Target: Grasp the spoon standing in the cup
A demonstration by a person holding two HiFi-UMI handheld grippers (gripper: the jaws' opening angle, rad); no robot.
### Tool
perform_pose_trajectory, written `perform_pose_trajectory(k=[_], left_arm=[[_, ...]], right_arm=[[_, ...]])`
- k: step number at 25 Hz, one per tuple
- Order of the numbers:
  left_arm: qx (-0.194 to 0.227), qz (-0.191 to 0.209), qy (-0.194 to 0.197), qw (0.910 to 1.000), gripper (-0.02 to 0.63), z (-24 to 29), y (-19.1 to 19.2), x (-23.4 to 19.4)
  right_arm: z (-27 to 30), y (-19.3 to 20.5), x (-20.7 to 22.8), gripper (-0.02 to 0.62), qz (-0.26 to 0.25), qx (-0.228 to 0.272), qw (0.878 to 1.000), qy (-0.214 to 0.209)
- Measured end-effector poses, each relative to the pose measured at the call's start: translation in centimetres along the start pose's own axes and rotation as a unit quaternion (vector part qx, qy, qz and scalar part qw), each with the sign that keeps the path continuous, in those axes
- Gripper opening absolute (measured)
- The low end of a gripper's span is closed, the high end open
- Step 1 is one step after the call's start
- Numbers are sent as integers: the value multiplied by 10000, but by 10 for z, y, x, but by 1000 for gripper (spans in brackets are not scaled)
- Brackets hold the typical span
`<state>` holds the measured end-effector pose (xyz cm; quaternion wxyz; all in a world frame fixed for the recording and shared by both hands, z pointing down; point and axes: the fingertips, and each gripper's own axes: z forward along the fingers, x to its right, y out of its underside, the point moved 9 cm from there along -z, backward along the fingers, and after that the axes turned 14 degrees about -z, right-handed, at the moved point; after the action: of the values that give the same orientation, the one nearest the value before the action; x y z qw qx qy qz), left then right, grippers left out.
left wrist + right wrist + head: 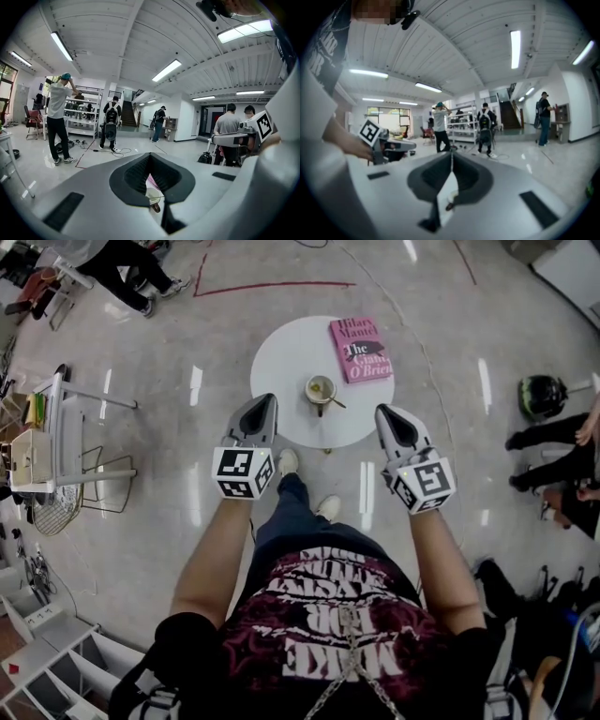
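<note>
Grippers, pair, nearest the holder. The left gripper (266, 400) is pointing at the near left rim of the round white table (286, 357), its jaws lying together on nothing. The right gripper (383, 412) is pointing at the near right rim, its jaws likewise pressed together and empty. Both are sitting well short of the target.

Next out, the cup (320, 388) is standing near the middle of the table, beyond both sets of tips and between their lines. In it the spoon (330, 400) is standing, handle leaning out toward the right gripper's side. In the left gripper view the cup is showing low in the gap behind the closed tips. The dark speck in the right gripper view is probably the spoon, though it is too small to be sure.

Farthest, the pink book (361, 350) is lying flat at the table's far right, near the cup but apart from it.

Handling note, as judgement: this is the approach stage, and the grasp is not yet begun. The right gripper is looking the better placed, since the handle is tilting its way. It is needing to part its jaws before reaching in and to set them either side of the handle above the cup's rim. It should then be closing gently, without nudging the cup or sweeping the book.
</note>
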<state>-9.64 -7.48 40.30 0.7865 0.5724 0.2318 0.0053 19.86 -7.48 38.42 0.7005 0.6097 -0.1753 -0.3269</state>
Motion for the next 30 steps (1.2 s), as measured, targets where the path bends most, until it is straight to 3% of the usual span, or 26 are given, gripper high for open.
perform_pose_trajectory(k=[16, 30], left_arm=[[-728, -92, 118, 9972, 23, 63, 40, -47], [-1522, -183, 564, 9866, 25, 112, 83, -58]], right_arm=[[66, 67, 3, 35, 333, -797, 9962, -126], [101, 109, 18, 35, 593, -1535, 9864, -55]])
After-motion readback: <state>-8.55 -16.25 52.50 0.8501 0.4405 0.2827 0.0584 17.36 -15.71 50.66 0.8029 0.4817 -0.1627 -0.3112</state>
